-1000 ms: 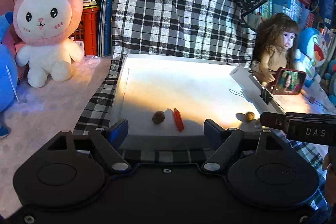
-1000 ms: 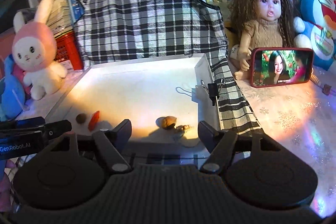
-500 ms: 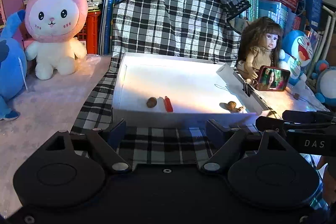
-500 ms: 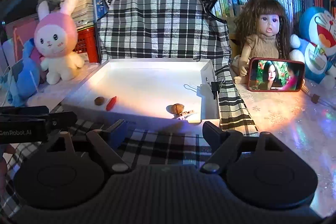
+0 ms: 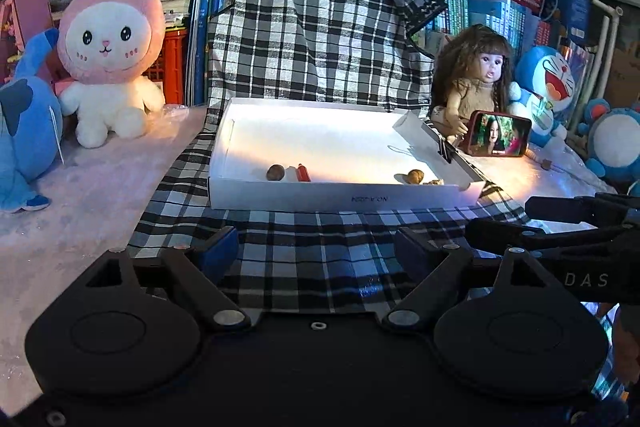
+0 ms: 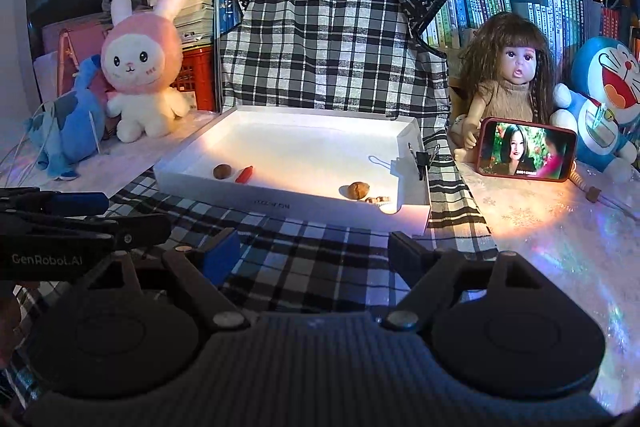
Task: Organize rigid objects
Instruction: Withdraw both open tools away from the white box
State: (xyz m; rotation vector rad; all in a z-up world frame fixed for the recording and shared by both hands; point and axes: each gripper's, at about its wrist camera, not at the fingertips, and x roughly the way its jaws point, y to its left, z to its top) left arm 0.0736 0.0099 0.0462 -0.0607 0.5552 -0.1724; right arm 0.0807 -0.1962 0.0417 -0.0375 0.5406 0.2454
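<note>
**Small rigid objects wait in the white tray, both grippers empty**

The shallow white cardboard tray holds a round brown nut beside a small red cylinder at its near-left, and another brown nut near-right. The left gripper and right gripper hover before the tray, jaws apart, holding nothing. A good approach probably descends steeply over the near wall, straddling one piece only.

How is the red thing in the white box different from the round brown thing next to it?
The red piece is long, thin and bright; the brown nut is round and dull. The red piece lies slanted, to the right of the nut. Both are small and rest near the front wall of the white box.
</note>
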